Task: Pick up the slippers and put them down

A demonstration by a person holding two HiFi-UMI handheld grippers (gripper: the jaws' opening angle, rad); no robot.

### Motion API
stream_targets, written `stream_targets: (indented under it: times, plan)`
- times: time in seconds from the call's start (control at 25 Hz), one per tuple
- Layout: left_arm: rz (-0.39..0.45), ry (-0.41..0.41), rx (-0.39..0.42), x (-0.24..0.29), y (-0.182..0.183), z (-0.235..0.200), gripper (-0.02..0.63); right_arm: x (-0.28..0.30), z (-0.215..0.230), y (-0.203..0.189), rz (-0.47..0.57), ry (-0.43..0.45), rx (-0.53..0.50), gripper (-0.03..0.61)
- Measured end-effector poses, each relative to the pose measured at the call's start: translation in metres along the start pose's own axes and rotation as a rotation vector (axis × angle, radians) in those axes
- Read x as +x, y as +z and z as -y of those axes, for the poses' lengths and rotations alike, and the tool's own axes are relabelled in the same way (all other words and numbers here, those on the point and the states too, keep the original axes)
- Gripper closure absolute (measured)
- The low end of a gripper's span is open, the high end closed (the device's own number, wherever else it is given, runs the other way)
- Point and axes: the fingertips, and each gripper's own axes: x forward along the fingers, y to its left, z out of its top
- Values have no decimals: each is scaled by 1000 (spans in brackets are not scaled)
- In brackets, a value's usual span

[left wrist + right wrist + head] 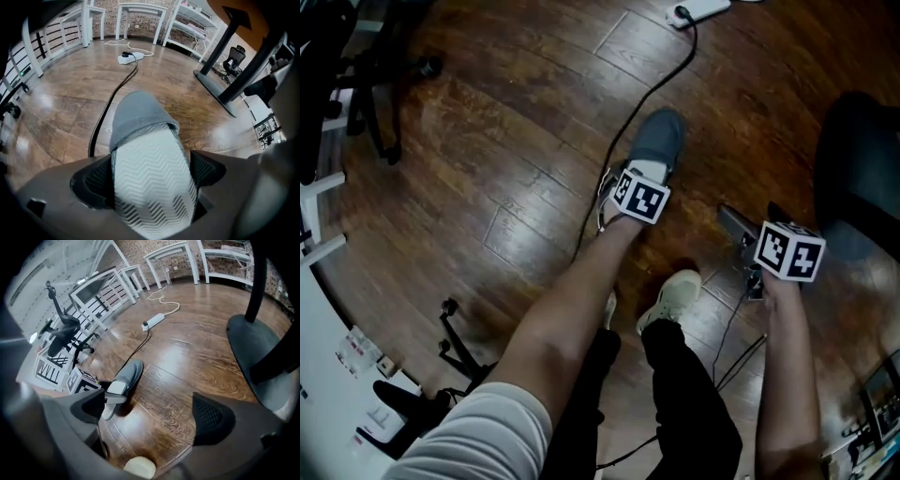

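Observation:
One grey slipper (pixel 661 139) with a white insole lies toe-away on the wooden floor, and I see no second slipper. My left gripper (pixel 645 176) is shut on its heel end. In the left gripper view the zigzag-patterned white sole (pixel 152 173) fills the gap between both black pads (pixel 93 180). The right gripper view shows the slipper (pixel 124 377) tilted, heel raised over a shadow, beside the left gripper's marker cube (pixel 83 379). My right gripper (pixel 753 223) hovers to the slipper's right. It is open, with only bare floor between its pads (pixel 212 418).
A black cable (pixel 645 98) runs from a white power strip (pixel 698 9) past the slipper's left side. A dark chair base (pixel 858 178) is at the right and an office chair (pixel 380 75) at the far left. The person's cream shoe (pixel 673 298) stands just behind the grippers.

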Motion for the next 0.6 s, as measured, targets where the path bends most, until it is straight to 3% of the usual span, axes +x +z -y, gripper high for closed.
stream_targets:
  times: [0.16, 0.32, 0.36, 0.6]
  plan:
    - [-20, -14, -6, 19, -9, -8, 94, 19, -1, -2, -13, 30, -3, -12]
    - [-51, -13, 66, 24, -16, -5, 74, 29, -2, -3, -10, 46, 35, 20]
    - [-61, -12, 73, 22, -18, -6, 33, 28, -4, -2, -8, 44, 35, 20]
    - [-80, 11, 61, -33, -28, -12, 29, -1, -36, -2, -3, 59, 40, 20]
